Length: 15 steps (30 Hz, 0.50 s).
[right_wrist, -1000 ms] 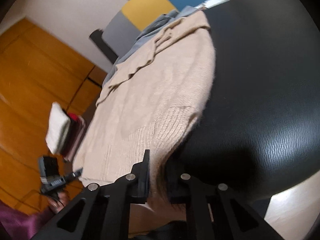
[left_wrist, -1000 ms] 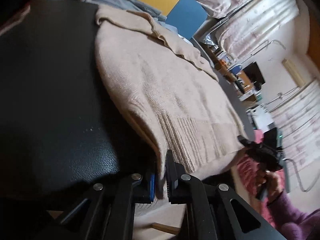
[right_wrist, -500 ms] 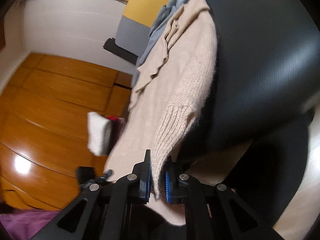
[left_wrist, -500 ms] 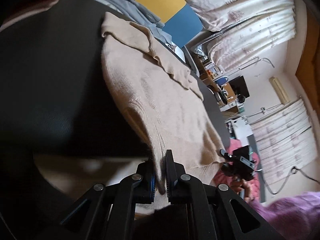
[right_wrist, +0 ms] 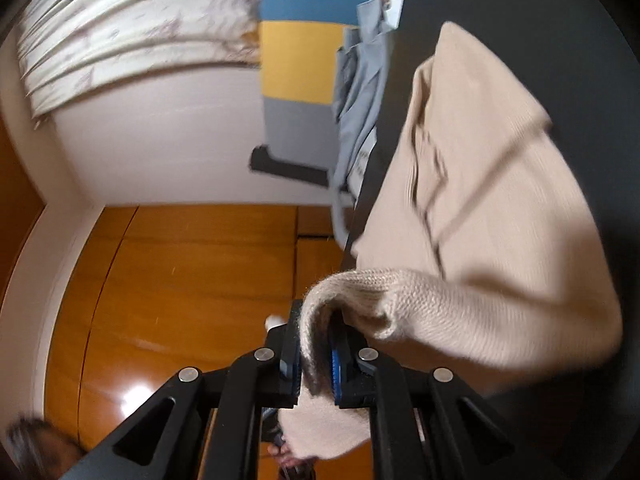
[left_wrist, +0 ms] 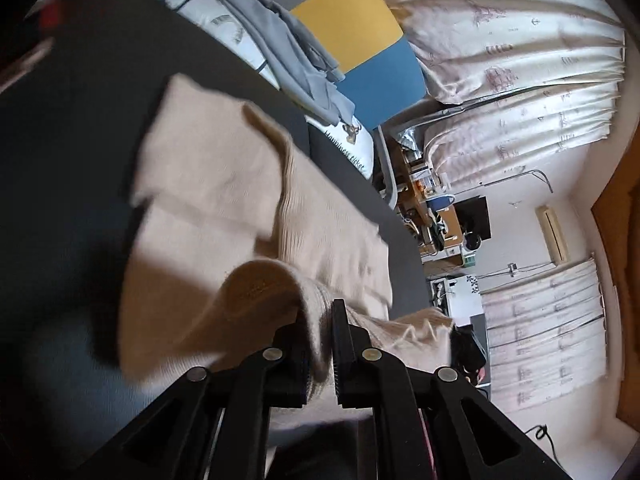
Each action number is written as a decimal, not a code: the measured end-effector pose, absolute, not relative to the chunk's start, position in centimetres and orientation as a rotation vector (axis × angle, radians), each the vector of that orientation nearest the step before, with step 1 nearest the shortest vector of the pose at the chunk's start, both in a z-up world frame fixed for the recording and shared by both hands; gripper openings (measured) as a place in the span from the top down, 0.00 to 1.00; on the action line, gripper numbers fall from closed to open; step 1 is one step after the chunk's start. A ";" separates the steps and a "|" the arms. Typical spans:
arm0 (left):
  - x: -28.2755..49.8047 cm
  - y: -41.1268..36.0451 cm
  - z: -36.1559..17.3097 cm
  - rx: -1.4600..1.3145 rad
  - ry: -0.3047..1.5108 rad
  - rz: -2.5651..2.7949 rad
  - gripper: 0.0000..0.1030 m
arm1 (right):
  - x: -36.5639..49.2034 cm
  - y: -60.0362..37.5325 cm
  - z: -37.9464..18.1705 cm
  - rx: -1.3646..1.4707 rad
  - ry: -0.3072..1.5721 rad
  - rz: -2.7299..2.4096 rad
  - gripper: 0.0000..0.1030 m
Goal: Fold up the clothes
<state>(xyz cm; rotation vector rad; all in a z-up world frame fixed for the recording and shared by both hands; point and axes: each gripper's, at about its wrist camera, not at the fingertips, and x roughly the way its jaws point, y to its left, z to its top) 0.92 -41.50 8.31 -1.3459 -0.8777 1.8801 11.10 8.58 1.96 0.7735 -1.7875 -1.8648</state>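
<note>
A beige knit sweater point(left_wrist: 224, 184) lies on a black padded surface point(left_wrist: 72, 128). My left gripper point(left_wrist: 320, 336) is shut on one corner of its ribbed hem, and that edge arches up and over the sweater's body. In the right wrist view the same sweater point(right_wrist: 492, 184) spreads to the right, and my right gripper point(right_wrist: 316, 344) is shut on the other hem corner, whose knit edge curls over the fingers. The lifted hem hangs above the rest of the garment. The far collar end stays flat on the surface.
Grey-blue clothes point(left_wrist: 288, 52) and a white printed pillow point(left_wrist: 352, 148) lie past the sweater. A yellow, blue and grey panel point(left_wrist: 360, 40) stands behind them. Curtains point(left_wrist: 520, 60), a cluttered desk point(left_wrist: 436, 216) and orange wooden panelling point(right_wrist: 192, 300) ring the room.
Both grippers have risen and carried the hem off the surface's near edge, forward over the sweater. The hem now arches above the body. The right gripper has rolled, tilting its view.
</note>
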 end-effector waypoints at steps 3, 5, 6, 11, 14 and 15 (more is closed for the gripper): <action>-4.2 -40.1 6.2 -1.402 -0.887 1.907 0.91 | 6.5 10.0 0.4 0.838 -1.869 -1.891 0.91; -7.1 -39.4 3.7 -1.496 -0.891 1.935 0.91 | 4.1 11.1 -2.0 0.946 -1.923 -1.942 0.91; -8.3 -39.2 2.2 -1.550 -0.918 1.926 0.91 | 3.6 11.4 -3.0 0.976 -1.942 -1.935 0.91; -10.0 -39.4 -0.8 -1.587 -1.057 1.824 0.87 | 2.5 11.8 -3.9 0.973 -1.949 -1.913 0.74; -10.3 -39.8 -1.1 -1.583 -1.108 1.753 0.78 | 2.5 11.4 -3.2 1.010 -1.904 -1.888 0.72; -10.4 -39.8 -1.1 -1.592 -1.133 1.736 0.77 | 2.2 11.1 -3.4 1.034 -1.907 -1.856 0.72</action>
